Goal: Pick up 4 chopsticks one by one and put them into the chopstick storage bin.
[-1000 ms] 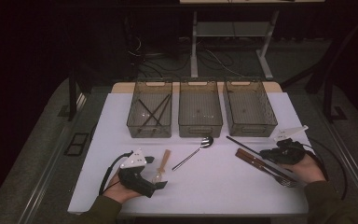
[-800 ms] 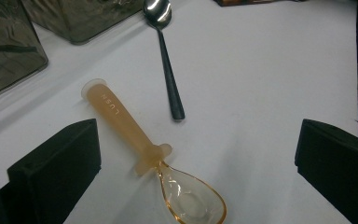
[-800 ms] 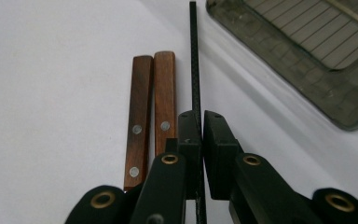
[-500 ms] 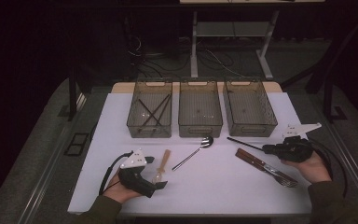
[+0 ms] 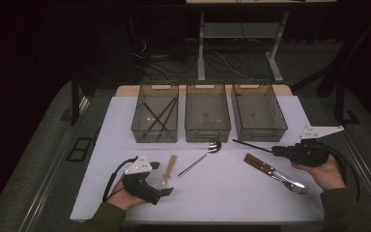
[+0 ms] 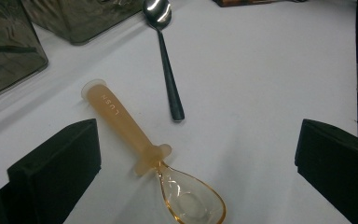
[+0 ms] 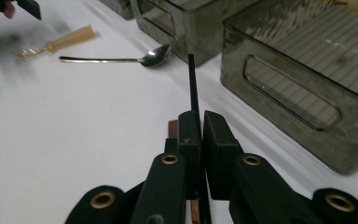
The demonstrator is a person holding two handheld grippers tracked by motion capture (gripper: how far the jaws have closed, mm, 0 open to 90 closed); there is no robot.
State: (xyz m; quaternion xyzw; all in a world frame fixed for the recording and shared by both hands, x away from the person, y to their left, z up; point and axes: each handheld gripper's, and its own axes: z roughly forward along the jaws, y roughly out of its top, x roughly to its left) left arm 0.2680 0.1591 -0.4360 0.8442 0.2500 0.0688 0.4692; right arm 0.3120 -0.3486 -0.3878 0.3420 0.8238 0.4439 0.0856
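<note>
Black chopstick (image 7: 193,84) is pinched in the right tool (image 7: 201,122), near the right bin (image 5: 258,112). Left tool (image 6: 198,163) gapes over the amber spoon (image 6: 144,149), open table (image 5: 222,188) around.

Hidden, cropped and blurred parts across the three views.

In the right gripper view we lose the rear of the black stick (image 7: 193,84) between the right gripper's (image 7: 201,122) closed fingers (image 7: 189,133), and the brown-handled utensil (image 7: 172,128) shows as a mere sliver behind them. At that view's top left, the amber spoon (image 7: 51,45) is blurred, and the left gripper (image 7: 25,5) is cut off by the edge. In the left gripper view, the steel spoon's (image 6: 164,56) bowl is clipped at the top, and the bins (image 6: 9,42) are cropped. In the high view, we cannot tell how many dark sticks (image 5: 157,116) lie in the left bin (image 5: 155,136); both sleeves (image 5: 345,212) run off the bottom.
</note>
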